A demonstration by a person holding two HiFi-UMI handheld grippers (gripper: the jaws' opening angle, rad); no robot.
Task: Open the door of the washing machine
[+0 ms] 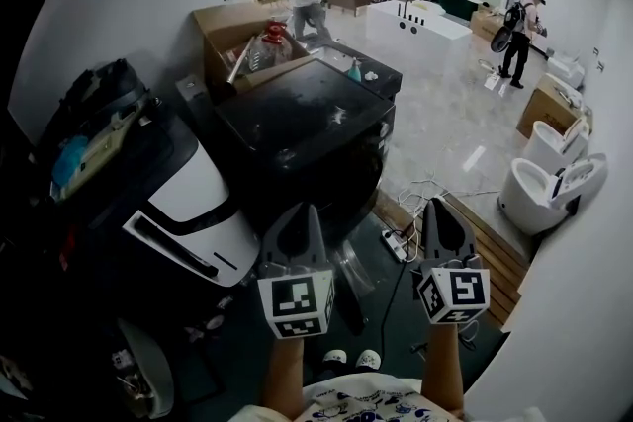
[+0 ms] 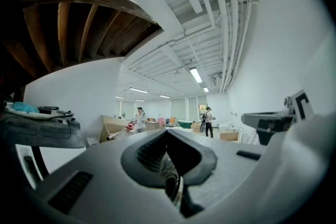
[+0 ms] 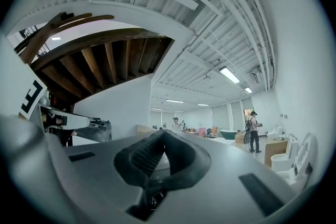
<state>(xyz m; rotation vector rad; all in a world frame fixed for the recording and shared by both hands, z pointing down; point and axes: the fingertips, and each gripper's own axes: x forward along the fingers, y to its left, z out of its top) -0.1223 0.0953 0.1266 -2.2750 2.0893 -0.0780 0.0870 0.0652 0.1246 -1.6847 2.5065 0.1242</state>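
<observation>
By the washing machine front, left gripper, right gripper, closed.

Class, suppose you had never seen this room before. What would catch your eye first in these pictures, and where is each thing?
The large glossy black washing machine fills the middle of the head view. Just below it, the left gripper and the right gripper point forward with their jaws together, each carrying a black-and-white marker cube. White ceramic toilets stand along the wall at the right.
</observation>
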